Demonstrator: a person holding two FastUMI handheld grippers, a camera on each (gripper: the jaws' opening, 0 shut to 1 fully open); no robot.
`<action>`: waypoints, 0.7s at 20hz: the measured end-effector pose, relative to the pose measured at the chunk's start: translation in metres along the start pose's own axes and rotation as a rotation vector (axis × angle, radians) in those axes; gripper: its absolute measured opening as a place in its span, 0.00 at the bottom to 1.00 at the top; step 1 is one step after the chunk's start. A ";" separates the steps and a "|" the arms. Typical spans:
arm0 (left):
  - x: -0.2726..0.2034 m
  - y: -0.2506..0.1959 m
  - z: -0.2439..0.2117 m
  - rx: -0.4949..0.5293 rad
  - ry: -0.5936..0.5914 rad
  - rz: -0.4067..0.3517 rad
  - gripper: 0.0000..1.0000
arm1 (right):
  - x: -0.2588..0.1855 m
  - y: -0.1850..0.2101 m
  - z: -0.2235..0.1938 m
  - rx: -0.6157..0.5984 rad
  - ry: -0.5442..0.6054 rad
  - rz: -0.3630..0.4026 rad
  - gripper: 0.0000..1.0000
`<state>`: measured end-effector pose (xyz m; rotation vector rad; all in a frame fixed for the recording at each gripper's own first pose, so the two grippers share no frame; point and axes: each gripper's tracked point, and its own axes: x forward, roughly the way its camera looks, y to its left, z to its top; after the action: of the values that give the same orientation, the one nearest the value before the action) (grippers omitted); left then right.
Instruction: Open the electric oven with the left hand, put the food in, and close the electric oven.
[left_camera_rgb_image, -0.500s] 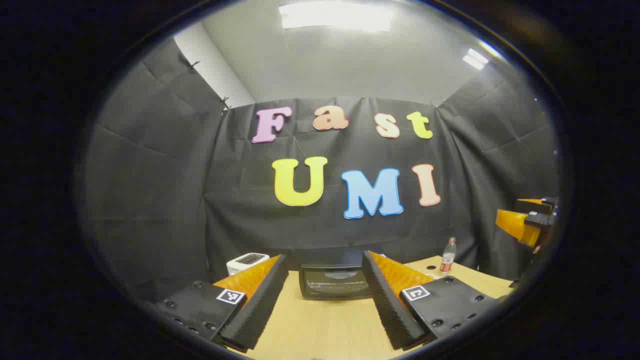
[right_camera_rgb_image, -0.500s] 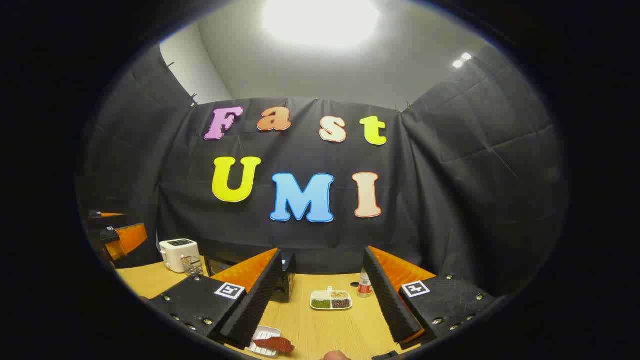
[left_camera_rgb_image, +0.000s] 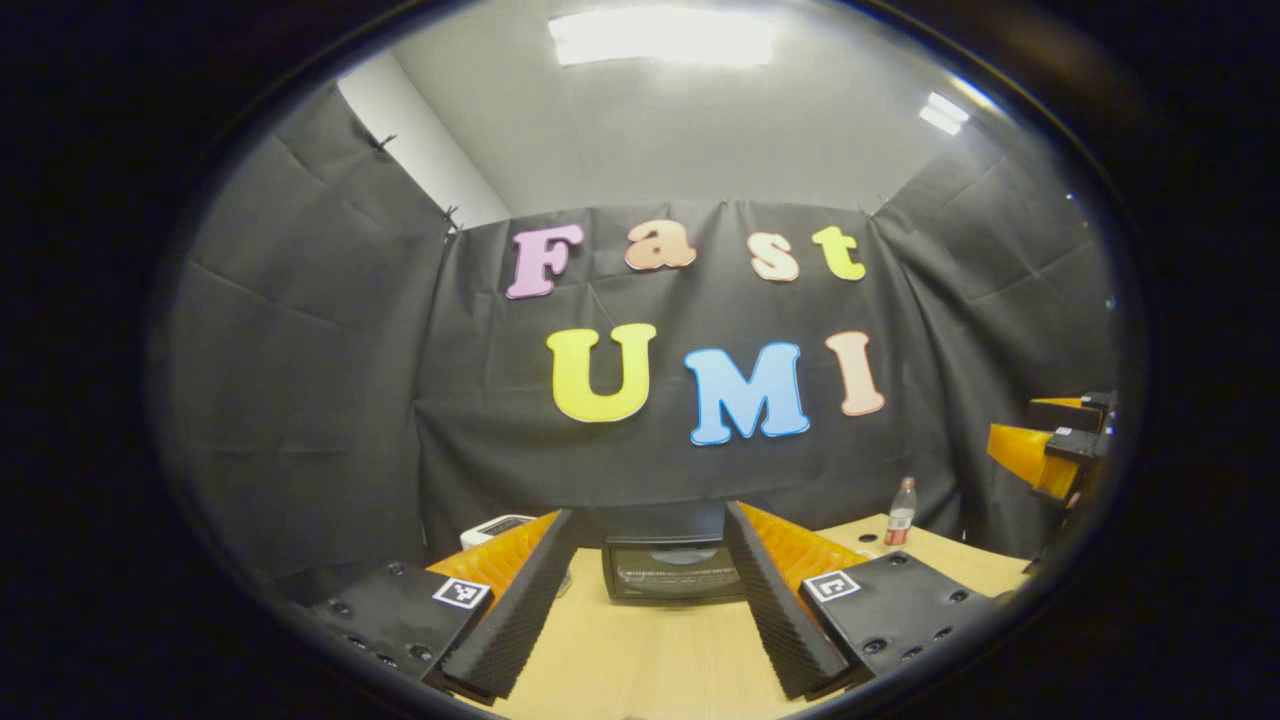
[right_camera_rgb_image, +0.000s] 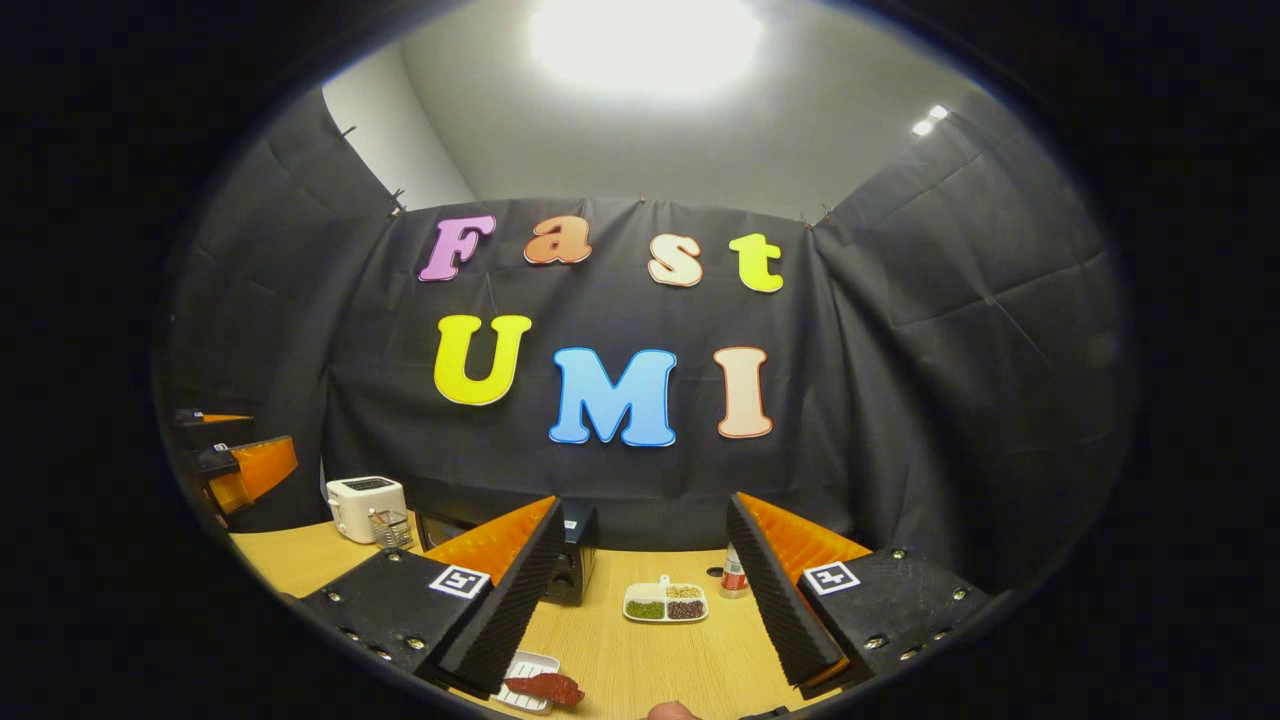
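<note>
Currently the left gripper (left_camera_rgb_image: 648, 590) is spread and empty, lined up with the closed black glass-fronted electric oven (left_camera_rgb_image: 672, 570) across the table, probably to reach its door. Right gripper (right_camera_rgb_image: 640, 600), also spread, hovers over the dark red food (right_camera_rgb_image: 545, 687) on its white ridged tray (right_camera_rgb_image: 523, 668).

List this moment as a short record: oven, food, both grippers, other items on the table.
oven: black electric oven at the back of the wooden table, door closed, straight ahead of the left gripper
food: reddish-brown piece on a small white tray near the table's front edge
left gripper: open, holding nothing, short of the oven
right gripper: open, holding nothing
other items: white toaster, divided dish of beans, bottle
</note>
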<state>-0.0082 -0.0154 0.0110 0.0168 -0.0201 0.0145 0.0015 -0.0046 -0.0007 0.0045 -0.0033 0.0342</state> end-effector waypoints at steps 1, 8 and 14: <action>-0.001 -0.002 -0.001 -0.003 0.002 0.003 1.00 | 0.000 -0.001 -0.001 0.004 0.001 0.003 0.98; 0.013 -0.012 0.001 0.014 -0.014 0.022 1.00 | 0.005 -0.006 -0.010 0.016 0.006 0.036 0.98; 0.069 -0.012 -0.012 -0.026 -0.010 -0.001 1.00 | 0.019 -0.008 -0.009 0.003 -0.007 0.010 0.98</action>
<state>0.0615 -0.0258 0.0001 -0.0095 -0.0304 0.0127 0.0204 -0.0119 -0.0096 0.0077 -0.0100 0.0437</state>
